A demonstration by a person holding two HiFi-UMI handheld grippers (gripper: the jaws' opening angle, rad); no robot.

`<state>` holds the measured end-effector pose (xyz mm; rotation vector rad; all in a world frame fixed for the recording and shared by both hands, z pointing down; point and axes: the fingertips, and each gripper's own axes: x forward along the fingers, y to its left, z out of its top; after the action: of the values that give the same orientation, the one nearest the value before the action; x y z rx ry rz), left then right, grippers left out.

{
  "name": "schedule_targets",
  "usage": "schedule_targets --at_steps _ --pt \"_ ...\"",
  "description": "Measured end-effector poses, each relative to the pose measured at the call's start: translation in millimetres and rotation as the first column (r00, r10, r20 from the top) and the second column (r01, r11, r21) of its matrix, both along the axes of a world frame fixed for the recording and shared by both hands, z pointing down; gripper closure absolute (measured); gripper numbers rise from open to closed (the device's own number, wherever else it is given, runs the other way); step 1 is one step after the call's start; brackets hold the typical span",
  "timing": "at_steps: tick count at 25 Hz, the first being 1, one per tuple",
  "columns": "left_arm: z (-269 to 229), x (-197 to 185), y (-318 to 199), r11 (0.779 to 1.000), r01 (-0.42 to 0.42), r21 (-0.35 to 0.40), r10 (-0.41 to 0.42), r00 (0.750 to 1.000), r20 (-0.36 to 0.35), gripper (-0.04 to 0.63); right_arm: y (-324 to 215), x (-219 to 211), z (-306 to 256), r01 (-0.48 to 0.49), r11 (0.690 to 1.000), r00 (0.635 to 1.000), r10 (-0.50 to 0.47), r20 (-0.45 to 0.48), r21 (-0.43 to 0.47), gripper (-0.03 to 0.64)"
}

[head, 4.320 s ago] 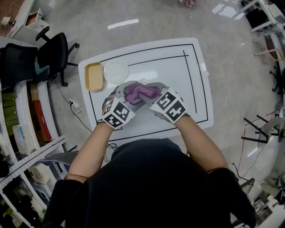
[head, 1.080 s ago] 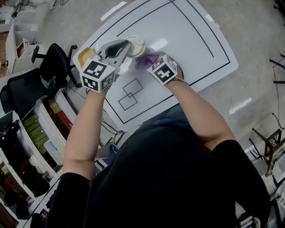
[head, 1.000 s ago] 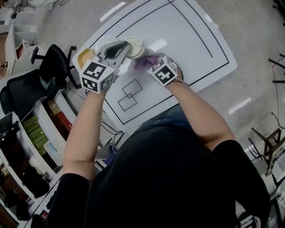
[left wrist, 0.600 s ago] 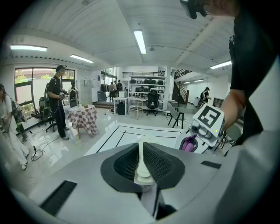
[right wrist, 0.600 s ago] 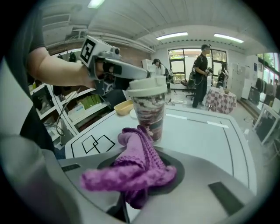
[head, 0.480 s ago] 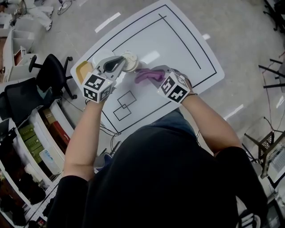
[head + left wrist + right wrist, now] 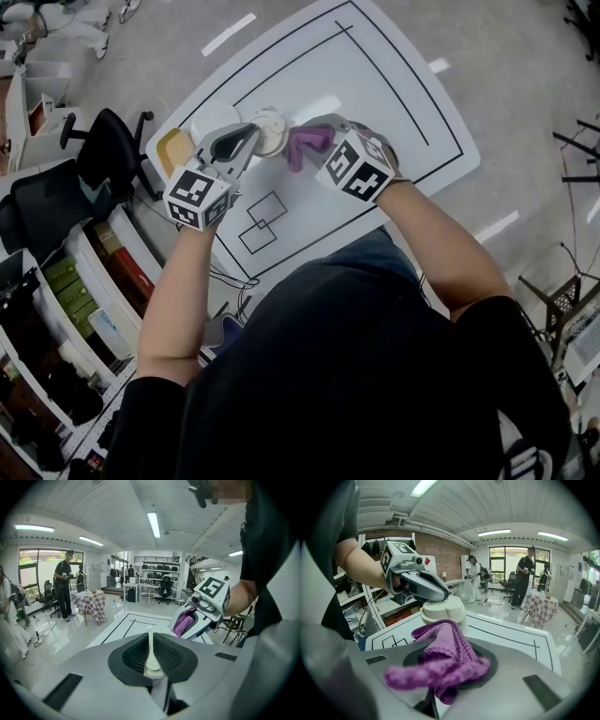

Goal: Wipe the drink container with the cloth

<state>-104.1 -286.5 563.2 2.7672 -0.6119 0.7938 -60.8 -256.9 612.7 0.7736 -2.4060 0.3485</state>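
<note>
Pins the drink container on the worktop's nine-o'clock side with the left hand-held gripper, clenched on a thin cream part at its top. Grips the bunched purple cloth in the right hand-held gripper, just beside the container at three o'clock. Looks light, rigid and smooth (apt to slide or tip under a push), so best held by the lid while wiping the wall. Lid on, contents hidden. Farther toward nine o'clock, tan tray and white dish, nothing visible in either.
</note>
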Motion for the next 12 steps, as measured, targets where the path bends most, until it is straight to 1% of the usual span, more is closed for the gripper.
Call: schedule_targets --at_steps 2,5,10,12 --pt "0.8 1.2 -1.6 1.000 0.006 0.003 -0.006 1.000 -0.002 0.549 -4.1 0.0 17.1 0.002 1.000 1.000 -0.002 -0.008 -0.023 0.540" --pt "2.9 -0.2 -3.3 1.000 0.015 0.017 -0.015 1.000 -0.010 0.549 -7.9 -1.5 52.4 0.007 0.997 0.999 -0.011 -0.048 -0.072 0.541" --pt "5.0 0.0 -5.4 0.999 0.021 0.024 -0.021 1.000 -0.021 0.551 -14.4 -2.3 107.9 0.017 0.987 0.992 -0.036 -0.121 -0.159 0.542" --pt "5.4 -0.5 -6.1 0.999 0.026 0.026 -0.025 1.000 -0.018 0.551 -17.1 -3.3 120.2 0.021 0.983 0.990 -0.046 -0.130 -0.184 0.543"
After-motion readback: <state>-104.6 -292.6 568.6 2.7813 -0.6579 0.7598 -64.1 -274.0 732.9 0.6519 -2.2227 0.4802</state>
